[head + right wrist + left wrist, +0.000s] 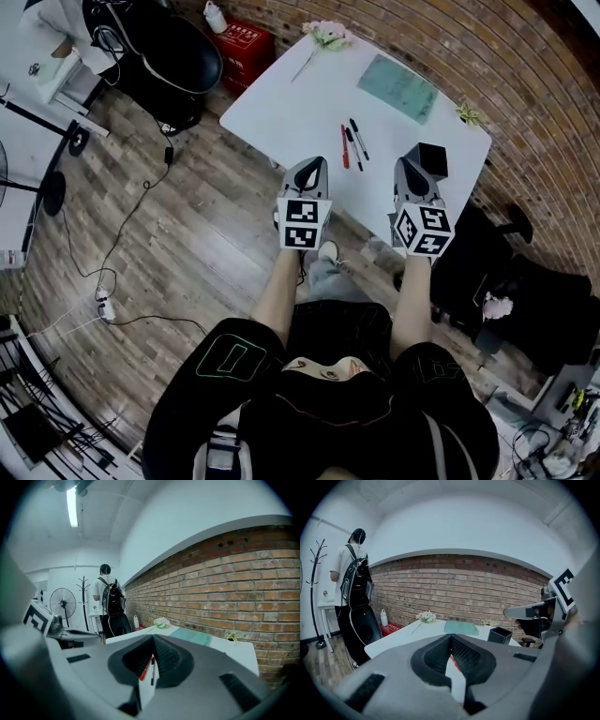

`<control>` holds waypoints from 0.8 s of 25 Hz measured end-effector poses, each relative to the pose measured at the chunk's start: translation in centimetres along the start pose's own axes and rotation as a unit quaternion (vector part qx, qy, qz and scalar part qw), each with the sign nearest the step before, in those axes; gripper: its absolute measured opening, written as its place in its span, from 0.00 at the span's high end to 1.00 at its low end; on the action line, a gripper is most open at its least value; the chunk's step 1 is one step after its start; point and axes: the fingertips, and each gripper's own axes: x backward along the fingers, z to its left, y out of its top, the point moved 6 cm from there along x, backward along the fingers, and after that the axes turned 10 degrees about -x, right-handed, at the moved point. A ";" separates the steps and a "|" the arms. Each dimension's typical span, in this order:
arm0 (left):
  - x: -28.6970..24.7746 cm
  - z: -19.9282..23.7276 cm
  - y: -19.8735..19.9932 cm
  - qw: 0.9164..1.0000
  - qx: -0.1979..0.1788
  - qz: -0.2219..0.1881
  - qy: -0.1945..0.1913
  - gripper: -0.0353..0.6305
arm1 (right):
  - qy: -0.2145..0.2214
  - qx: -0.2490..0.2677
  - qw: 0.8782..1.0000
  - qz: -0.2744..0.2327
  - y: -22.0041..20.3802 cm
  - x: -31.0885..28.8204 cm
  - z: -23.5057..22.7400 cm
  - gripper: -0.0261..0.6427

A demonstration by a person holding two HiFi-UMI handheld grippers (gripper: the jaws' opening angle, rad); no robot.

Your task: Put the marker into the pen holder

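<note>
Nearest in, the person's forearms push both tools toward the white table (281,112): left gripper (317,163) and right gripper (404,163), each with its jaws together on nothing. The markers (352,145), one red and two black, lie between the tips with long axes running roughly 12-to-6, at 2 o'clock from the left gripper, which looks nearer. The black pen holder (431,159) stands just beside the right gripper at 2 o'clock, and no print is readable.

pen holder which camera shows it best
The head view: the pen holder is seen from above, with its place on the white table plain. The left gripper view shows the pen holder small, from the side. The right gripper view does not show it.
</note>
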 end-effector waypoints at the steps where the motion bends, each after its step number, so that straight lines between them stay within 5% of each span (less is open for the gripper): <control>1: -0.9 0.1 0.0 1.000 0.001 0.004 0.002 0.93 | 0.003 -0.002 1.000 0.004 0.1 -0.9 -0.5 0.95; 20: -8.2 2.0 1.1 0.997 -0.031 0.059 0.037 0.93 | 0.056 -0.032 0.997 0.035 0.7 -10.8 -4.2 0.95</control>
